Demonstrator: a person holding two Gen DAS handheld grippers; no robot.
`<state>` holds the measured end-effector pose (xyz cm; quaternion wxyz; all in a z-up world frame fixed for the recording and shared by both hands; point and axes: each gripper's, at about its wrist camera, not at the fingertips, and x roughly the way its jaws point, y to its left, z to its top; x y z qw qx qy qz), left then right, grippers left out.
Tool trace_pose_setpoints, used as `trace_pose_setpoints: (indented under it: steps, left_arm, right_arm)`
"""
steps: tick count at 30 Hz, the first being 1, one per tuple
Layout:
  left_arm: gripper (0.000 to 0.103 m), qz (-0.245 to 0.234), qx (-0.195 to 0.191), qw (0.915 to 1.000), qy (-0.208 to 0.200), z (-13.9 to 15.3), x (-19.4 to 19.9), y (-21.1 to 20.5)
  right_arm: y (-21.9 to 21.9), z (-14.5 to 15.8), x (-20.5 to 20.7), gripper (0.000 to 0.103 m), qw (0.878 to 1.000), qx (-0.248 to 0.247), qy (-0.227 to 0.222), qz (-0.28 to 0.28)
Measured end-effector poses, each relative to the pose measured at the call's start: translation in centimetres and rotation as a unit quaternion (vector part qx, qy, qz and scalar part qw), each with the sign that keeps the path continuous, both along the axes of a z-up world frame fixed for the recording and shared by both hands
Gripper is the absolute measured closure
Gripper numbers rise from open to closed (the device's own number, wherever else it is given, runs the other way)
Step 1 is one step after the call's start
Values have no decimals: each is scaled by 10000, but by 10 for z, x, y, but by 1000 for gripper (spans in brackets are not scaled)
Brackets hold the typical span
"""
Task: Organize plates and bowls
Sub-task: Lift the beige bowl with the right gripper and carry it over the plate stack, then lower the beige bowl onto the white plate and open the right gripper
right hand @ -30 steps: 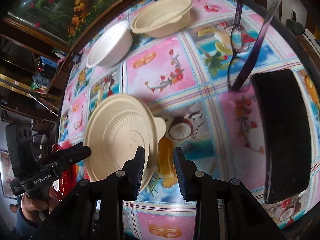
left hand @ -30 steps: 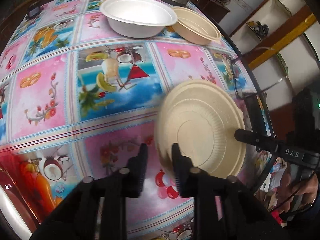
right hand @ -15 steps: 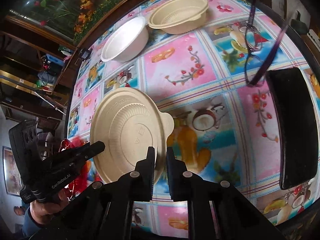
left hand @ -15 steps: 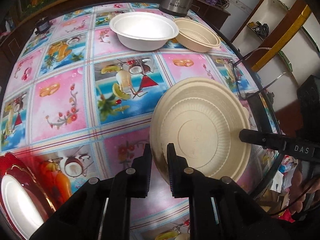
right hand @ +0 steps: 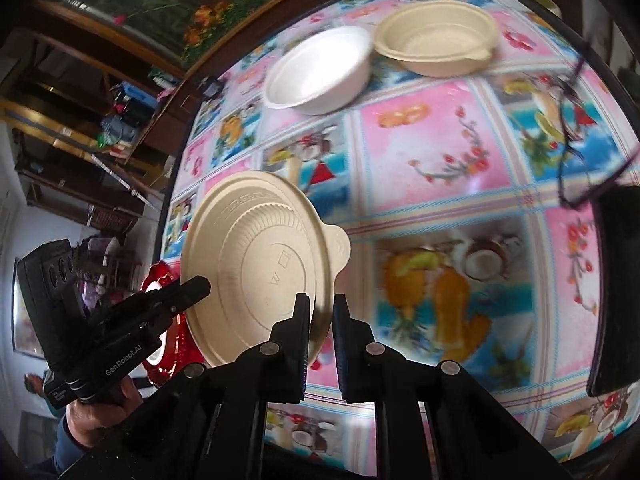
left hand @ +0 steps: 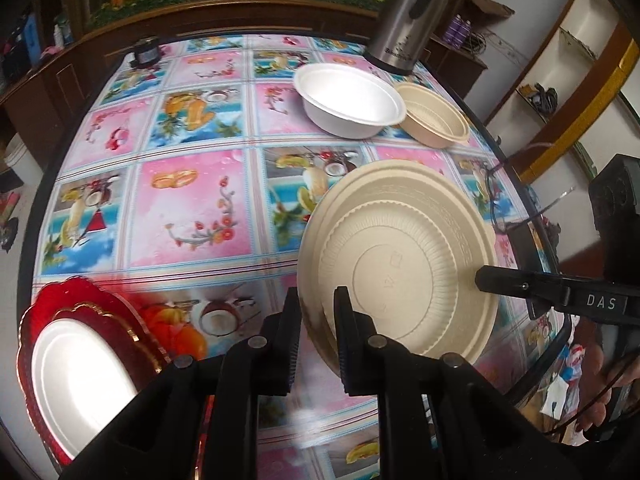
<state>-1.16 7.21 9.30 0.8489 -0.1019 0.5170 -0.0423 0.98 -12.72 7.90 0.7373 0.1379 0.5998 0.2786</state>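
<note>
While lifted, beige plate (left hand: 404, 260) (tilted) between both fingers (left hand: 290, 320).

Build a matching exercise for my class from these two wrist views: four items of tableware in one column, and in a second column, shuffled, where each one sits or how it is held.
Column one:
1. white bowl
2. beige bowl
3. beige plate
4. white plate

Column two:
A. lies on the red tray
B. gripped at opposite edges by the left gripper and right gripper
C. on the table between the steel flask and the eyeglasses
D. on the table, left of the beige bowl in the left wrist view

Pairs: 1-D, 2-C, 3-B, 4-A
</note>
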Motion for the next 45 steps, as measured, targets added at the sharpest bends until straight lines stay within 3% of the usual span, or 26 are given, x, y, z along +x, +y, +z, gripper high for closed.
trace_pose_setpoints:
  steps: [10, 20, 32, 45]
  left_arm:
    - [87, 764, -2, 9967, -270, 24, -34, 54]
    - [84, 1721, -30, 9845, -344, 31, -84, 115]
    - [84, 2613, -88, 9650, -185, 16, -134, 174]
    - [84, 2903, -144, 9568, 68, -7, -149, 195]
  right_arm:
    - [62, 19, 0, 91, 9970, 98, -78, 770]
    - [142, 33, -15, 90, 9847, 98, -161, 1735]
    - [232, 9, -38, 90, 9683, -61, 378, 2468]
    - [270, -19, -51, 89, 9605, -330, 623, 2691]
